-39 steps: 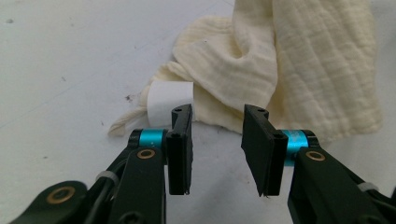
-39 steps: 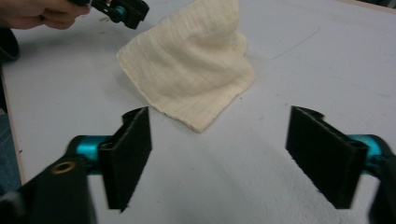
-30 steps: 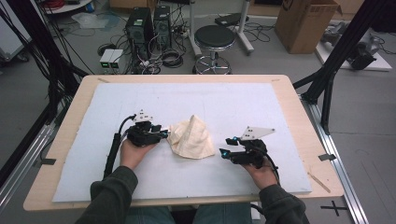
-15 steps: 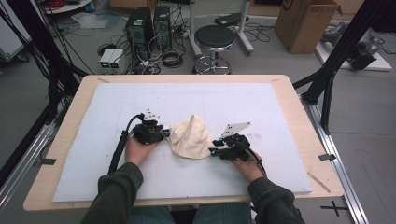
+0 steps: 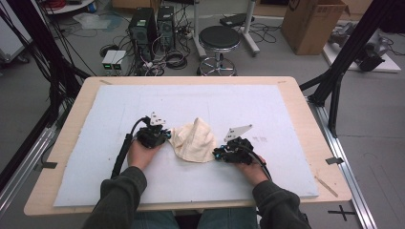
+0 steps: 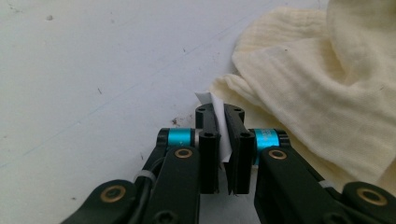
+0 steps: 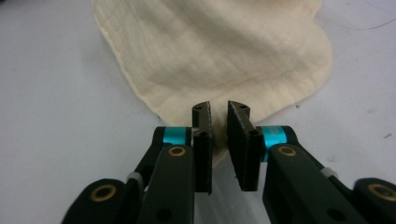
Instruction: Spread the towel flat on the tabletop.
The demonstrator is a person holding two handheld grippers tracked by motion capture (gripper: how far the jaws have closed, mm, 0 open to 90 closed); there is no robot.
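A crumpled cream cloth (image 5: 195, 140) lies humped in the middle of the white mat (image 5: 191, 100). My left gripper (image 5: 167, 136) sits at its left edge. In the left gripper view the jaws have just closed, and the gripper (image 6: 219, 114) pinches a white tag (image 6: 205, 97) at the cloth's corner (image 6: 317, 79). My right gripper (image 5: 216, 153) sits at the cloth's lower right edge. In the right gripper view its jaws have also just closed, and the gripper (image 7: 219, 109) holds the hem of the cloth (image 7: 219, 51) between them.
The mat covers most of a wooden table (image 5: 305, 124). Beyond the far edge stand a black stool (image 5: 218, 38), computer towers (image 5: 148, 24) with cables, and a cardboard box (image 5: 313, 21). Black frame posts rise at both sides.
Both grippers have closed in on the cloth, the right one moving left and down to its edge. Their jaws went from open to shut on the fabric.
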